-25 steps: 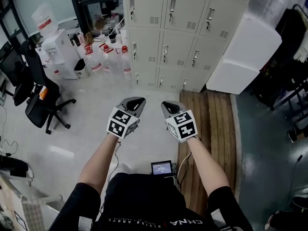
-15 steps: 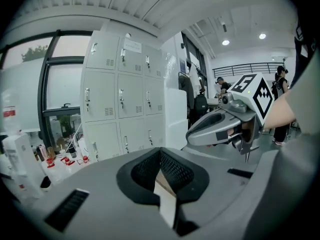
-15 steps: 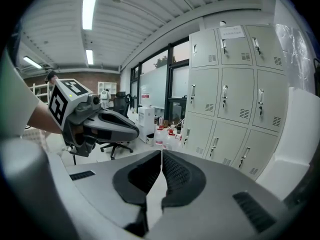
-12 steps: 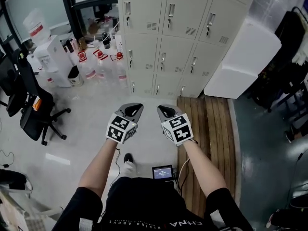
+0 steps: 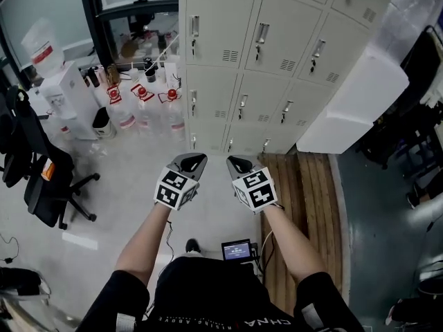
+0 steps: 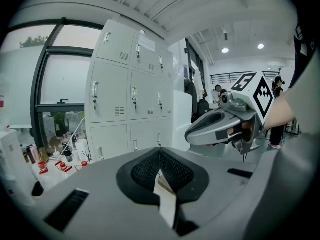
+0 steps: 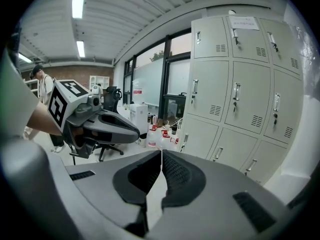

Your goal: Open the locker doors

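A bank of pale grey lockers [image 5: 277,68] stands ahead, every door closed, each with a metal handle and a vent. It also fills the middle of the left gripper view as lockers [image 6: 130,104] and the right side of the right gripper view as lockers [image 7: 240,99]. My left gripper [image 5: 196,160] and right gripper [image 5: 234,162] are held side by side over the floor, well short of the lockers. Both are shut with nothing between the jaws. The left gripper [image 6: 160,151] and the right gripper [image 7: 161,154] show closed tips in their own views.
Water bottles with red caps [image 5: 142,102] stand left of the lockers beside a white dispenser [image 5: 66,92]. A black office chair [image 5: 41,175] is at the left. A large white block [image 5: 353,95] leans at the lockers' right. A wooden pallet [image 5: 311,192] lies on the floor.
The view has closed in on the lockers, which now look larger and nearer. Both grippers stay shut and side by side.
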The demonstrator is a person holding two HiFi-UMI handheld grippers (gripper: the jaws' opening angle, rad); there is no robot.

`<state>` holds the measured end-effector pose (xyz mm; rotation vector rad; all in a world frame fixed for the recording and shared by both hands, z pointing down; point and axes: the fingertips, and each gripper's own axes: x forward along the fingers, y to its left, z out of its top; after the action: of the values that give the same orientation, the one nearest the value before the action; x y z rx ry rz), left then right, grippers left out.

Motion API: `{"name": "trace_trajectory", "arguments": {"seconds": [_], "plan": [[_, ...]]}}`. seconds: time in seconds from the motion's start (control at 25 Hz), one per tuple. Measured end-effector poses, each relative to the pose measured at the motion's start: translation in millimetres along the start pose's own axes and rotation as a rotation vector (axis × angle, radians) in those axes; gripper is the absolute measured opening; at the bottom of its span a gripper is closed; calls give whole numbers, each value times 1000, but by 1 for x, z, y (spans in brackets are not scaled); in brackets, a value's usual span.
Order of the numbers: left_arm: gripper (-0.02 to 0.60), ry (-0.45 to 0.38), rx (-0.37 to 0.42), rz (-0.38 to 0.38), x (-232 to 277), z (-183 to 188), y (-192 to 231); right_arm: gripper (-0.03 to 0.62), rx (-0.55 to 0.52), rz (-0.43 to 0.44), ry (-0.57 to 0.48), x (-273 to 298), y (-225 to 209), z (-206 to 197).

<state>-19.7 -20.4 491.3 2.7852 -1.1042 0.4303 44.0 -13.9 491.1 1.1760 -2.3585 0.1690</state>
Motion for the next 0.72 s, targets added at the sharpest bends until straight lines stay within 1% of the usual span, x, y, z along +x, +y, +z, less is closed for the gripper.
{"name": "trace_trajectory", "arguments": {"seconds": [0.16, 0.32, 0.4, 0.52, 0.64, 0.72], "plan": [[18, 4, -4, -9, -1, -4, 47, 32, 8, -5, 7, 40, 9, 21], [18, 7, -35, -2, 5, -9, 87, 32, 14, -12, 30, 67, 8, 29], [18, 7, -54, -4, 12, -11, 98, 32, 17, -17, 48, 76, 3, 29], [18, 5, -75, -16, 27, -14, 103, 32, 26, -20, 68, 89, -9, 24], [18, 15, -74, -27, 48, -16, 108, 32, 32, -14, 75, 103, -26, 21], [18, 23, -77, -21, 64, -18, 115, 32, 38, -5, 69, 114, -38, 20]]}}
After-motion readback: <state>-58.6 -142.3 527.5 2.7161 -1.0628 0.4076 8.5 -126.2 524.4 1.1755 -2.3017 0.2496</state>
